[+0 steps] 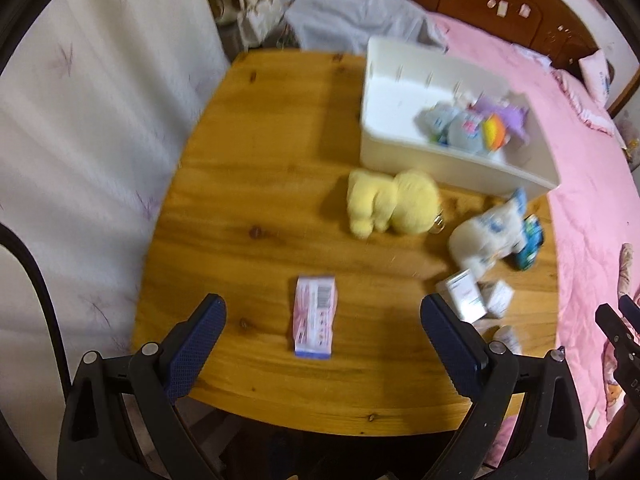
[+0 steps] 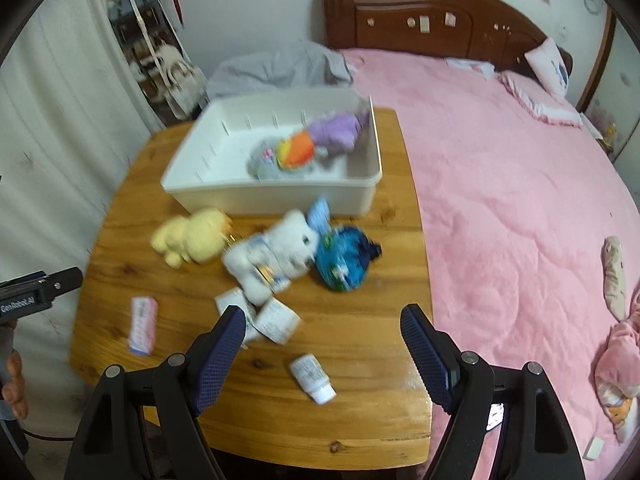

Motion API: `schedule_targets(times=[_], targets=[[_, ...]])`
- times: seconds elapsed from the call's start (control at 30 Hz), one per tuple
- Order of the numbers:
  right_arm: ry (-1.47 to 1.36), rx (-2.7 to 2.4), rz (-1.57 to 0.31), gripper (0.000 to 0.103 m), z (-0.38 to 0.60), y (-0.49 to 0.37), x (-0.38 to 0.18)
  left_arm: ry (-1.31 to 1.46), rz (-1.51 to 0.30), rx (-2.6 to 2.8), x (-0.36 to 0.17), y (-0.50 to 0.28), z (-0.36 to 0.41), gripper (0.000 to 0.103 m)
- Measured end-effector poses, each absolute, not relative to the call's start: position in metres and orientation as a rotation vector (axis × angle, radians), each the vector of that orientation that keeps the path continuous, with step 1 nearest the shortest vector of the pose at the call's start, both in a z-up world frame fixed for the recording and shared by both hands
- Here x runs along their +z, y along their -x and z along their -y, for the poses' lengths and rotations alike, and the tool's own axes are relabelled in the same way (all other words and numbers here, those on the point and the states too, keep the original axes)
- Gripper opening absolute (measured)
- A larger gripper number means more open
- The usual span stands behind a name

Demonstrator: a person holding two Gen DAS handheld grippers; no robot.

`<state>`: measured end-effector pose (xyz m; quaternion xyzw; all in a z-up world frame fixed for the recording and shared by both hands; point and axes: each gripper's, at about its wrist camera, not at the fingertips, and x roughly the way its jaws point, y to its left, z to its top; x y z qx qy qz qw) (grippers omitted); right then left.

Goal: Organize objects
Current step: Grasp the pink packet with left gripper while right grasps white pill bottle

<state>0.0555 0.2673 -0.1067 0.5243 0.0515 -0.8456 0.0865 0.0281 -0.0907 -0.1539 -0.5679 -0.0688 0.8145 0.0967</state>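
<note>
A white bin (image 1: 460, 168) (image 2: 276, 196) stands at the far side of the wooden table (image 1: 256, 184) (image 2: 360, 320) and holds several plush toys (image 1: 476, 124) (image 2: 316, 140). In front of it lie a yellow plush (image 1: 390, 202) (image 2: 190, 236), a white plush (image 1: 486, 232) (image 2: 276, 256) and a blue plush (image 2: 344, 260). A pink packet (image 1: 315, 316) (image 2: 143, 324) lies between my left gripper's (image 1: 322, 312) open fingers. A small white bottle (image 2: 312, 376) lies between my right gripper's (image 2: 322, 322) open fingers. Both grippers are empty.
White boxes and paper packets (image 1: 466, 292) (image 2: 272, 320) lie near the table's front right. A pink bed (image 2: 500, 200) borders the table on the right, with a pink doll (image 2: 618, 344) on it. A curtain (image 1: 80, 140) hangs at the left.
</note>
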Motion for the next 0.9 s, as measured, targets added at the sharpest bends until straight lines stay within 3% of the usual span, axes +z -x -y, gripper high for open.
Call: schedule_targets(times=[0.27, 0.7, 0.9], targets=[[-1.676, -2.431, -0.233, 0.081, -0.273, -0.062, -0.175, 1.815, 0.153, 2.328, -0.224, -0.025, 0.092, 0.098], [-1.748, -2.311, -0.349, 0.080, -0.263, -0.078, -0.239, 1.856, 0.114, 2.281, -0.284, -0.024, 0.083, 0.098], [-1.744, -2.293, -0.383, 0.072, -0.260, -0.079, -0.248, 1.882, 0.123, 2.290, -0.296, -0.020, 0.079, 0.097]])
